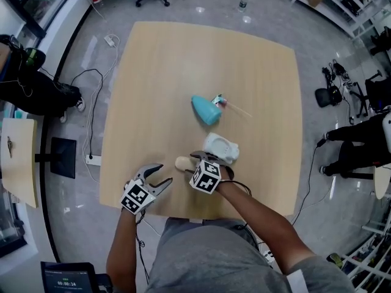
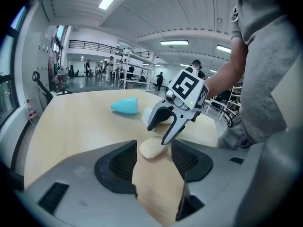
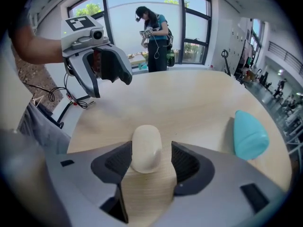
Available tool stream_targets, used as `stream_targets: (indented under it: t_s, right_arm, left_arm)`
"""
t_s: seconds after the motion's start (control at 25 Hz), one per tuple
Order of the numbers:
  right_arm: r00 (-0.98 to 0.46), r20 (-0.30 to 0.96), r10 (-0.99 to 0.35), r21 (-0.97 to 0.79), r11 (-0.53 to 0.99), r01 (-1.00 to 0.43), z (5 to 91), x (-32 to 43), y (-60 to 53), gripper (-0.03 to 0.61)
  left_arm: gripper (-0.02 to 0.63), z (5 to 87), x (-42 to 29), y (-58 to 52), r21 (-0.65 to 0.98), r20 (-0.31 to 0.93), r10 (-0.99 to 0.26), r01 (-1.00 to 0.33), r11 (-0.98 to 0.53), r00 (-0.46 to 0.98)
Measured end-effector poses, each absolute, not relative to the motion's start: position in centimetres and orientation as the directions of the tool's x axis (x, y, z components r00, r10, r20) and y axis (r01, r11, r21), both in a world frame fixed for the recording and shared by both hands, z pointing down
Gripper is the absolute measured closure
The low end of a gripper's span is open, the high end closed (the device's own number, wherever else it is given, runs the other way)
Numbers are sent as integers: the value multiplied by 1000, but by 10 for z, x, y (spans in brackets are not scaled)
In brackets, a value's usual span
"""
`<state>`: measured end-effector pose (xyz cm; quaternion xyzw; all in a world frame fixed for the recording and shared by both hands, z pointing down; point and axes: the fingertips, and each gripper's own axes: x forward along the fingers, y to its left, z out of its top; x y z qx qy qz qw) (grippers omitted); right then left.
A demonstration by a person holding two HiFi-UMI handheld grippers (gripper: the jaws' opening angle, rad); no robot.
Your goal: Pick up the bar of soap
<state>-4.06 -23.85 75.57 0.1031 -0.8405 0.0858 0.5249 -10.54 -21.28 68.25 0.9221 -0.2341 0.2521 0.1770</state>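
Grasp step, unclosed: bar of soap [image 3: 146, 148] flat on bench [image 1: 183, 72], near edge, straddled by open right gripper [image 2: 159, 131], pads seemingly not pressing; left gripper [image 1: 165, 174] wide open, empty; next likely squeeze sides, lift.

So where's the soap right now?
In the head view the soap sits on the table near the person, between the right claw's open jaws, just left of the white dish.

The soap [image 1: 182, 162] lies on the table [image 1: 183, 60], left of the dish [image 1: 222, 145].
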Motion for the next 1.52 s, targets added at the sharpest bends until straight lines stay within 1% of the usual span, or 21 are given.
stream_targets:
  t_s: [0.28,0.4,0.56,0.6,0.64,0.68,0.72,0.8,0.96,1.12,1.28,1.52]
  right_arm:
    - [-486,844,-226,29,925,-380,703,-24,-263,331]
    - [-530,799,-284,32,900,-434,675,-20,-265,332]
    - [-599,711,-369,12,858,-514,631,-14,-264,338]
    - [-610,685,-398,13,844,-536,618,-12,-263,370]
    - [-618,658,-430,15,828,-560,604,-10,-262,454]
    - [-625,629,-462,14,811,-585,588,-9,-262,519]
    - [-632,600,-490,9,794,-608,572,-8,-260,550]
    - [-648,535,-542,-4,765,-644,540,-7,-256,572]
    - [-678,381,-628,-6,732,-681,476,-3,-238,572]
    - [-688,255,-680,-5,711,-704,423,1,-207,572]
    - [-678,199,-708,12,694,-720,393,2,-175,572]
    - [-644,141,-752,67,656,-752,355,16,-127,572]
  left_arm:
    - [405,631,-95,-221,206,434,-418,-539,-816,798]
    - [454,608,-96,-222,180,393,-444,-540,-822,806]
    - [549,566,-99,-221,180,295,-491,-552,-814,820]
    - [566,556,-100,-220,183,268,-503,-556,-810,821]
    - [577,545,-103,-218,187,241,-516,-561,-807,822]
    - [586,534,-106,-216,192,212,-528,-565,-802,822]
    - [593,522,-110,-214,199,181,-539,-568,-799,822]
    - [607,498,-117,-206,230,121,-550,-562,-794,826]
    - [609,451,-127,-185,323,10,-535,-509,-798,845]
    - [609,412,-135,-165,257,-61,-540,-510,-821,839]
    - [609,386,-134,-142,189,-106,-488,-465,-865,866]
    - [609,357,-111,-102,57,-116,-413,-409,-911,903]
